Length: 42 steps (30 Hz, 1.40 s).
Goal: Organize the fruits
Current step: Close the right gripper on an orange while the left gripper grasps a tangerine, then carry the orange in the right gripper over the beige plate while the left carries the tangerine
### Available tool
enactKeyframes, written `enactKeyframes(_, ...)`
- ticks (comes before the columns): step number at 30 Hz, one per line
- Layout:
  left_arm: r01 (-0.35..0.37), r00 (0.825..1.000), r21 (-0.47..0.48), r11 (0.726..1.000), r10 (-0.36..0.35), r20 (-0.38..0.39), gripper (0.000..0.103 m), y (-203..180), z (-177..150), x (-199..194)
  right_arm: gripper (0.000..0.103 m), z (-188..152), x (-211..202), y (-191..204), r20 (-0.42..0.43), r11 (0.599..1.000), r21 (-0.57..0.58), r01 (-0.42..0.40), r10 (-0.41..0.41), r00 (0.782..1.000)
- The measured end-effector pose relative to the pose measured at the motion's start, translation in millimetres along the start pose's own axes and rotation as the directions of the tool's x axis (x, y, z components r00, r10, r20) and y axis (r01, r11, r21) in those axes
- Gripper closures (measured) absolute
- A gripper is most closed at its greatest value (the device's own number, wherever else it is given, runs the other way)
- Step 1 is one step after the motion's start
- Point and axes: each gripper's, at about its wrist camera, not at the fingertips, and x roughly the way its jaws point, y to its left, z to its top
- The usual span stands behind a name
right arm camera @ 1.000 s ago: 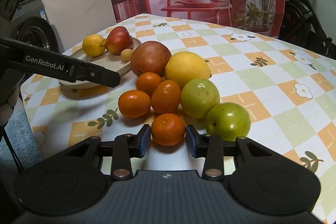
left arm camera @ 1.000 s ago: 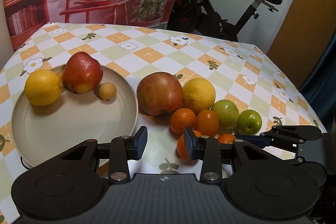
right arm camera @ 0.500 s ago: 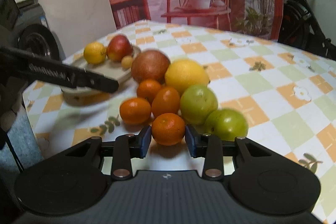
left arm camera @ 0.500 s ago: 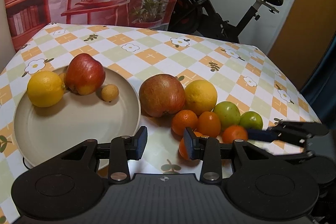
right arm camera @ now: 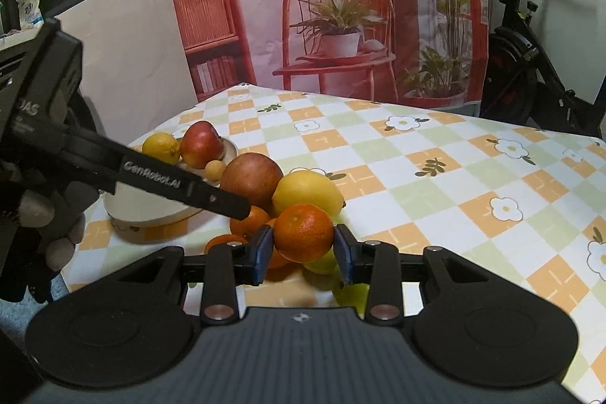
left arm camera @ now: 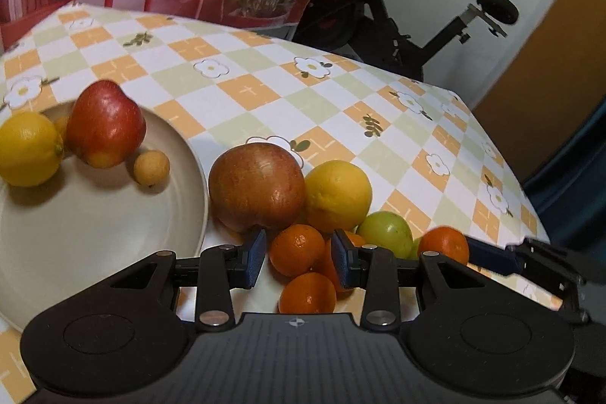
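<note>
The near part of the plate (left arm camera: 113, 252) is cut off behind the left gripper (left arm camera: 297, 262), whose narrow jaws hang empty over the tangerines; one green fruit (right arm camera: 350, 292) is mostly hidden under the right gripper (right arm camera: 303, 254). The plate at left holds one lemon (left arm camera: 28, 148), one apple (left arm camera: 104, 124) and one small tan fruit (left arm camera: 151, 168). The right gripper clamps a tangerine (right arm camera: 303, 232) lifted above the pile.

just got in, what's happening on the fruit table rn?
A person is sorting fruit with two handheld grippers. The right gripper has a mandarin clamped in its jaws, raised over the loose pile on the table. The left gripper hangs over the other mandarins, holding nothing. The plate holds a lemon, a red apple and a small round fruit.
</note>
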Motion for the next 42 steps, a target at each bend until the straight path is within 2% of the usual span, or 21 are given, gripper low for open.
enactKeyframes(12, 0.032, 0.998, -0.108, 0.994, -0.037, -0.041, 0.064, 10.6, 3.2, 20.4, 0.065, -5.4, 0.8, -4.7, -0.008, 1.000, 0.011, -0.003, 0.003, 1.000)
enactKeyframes(26, 0.011, 1.000, -0.063, 0.998, -0.012, -0.021, 0.066, 7.1, 2.2, 18.2, 0.065, -6.7, 4.6, -6.1, -0.019, 1.000, 0.017, 0.001, 0.000, 1.000)
enactKeyframes(42, -0.022, 0.998, 0.046, 0.999, 0.019, 0.061, 0.066, 3.6, -2.0, -20.0, 0.065, -5.3, 5.2, -6.8, -0.020, 1.000, 0.017, 0.006, -0.005, 1.000)
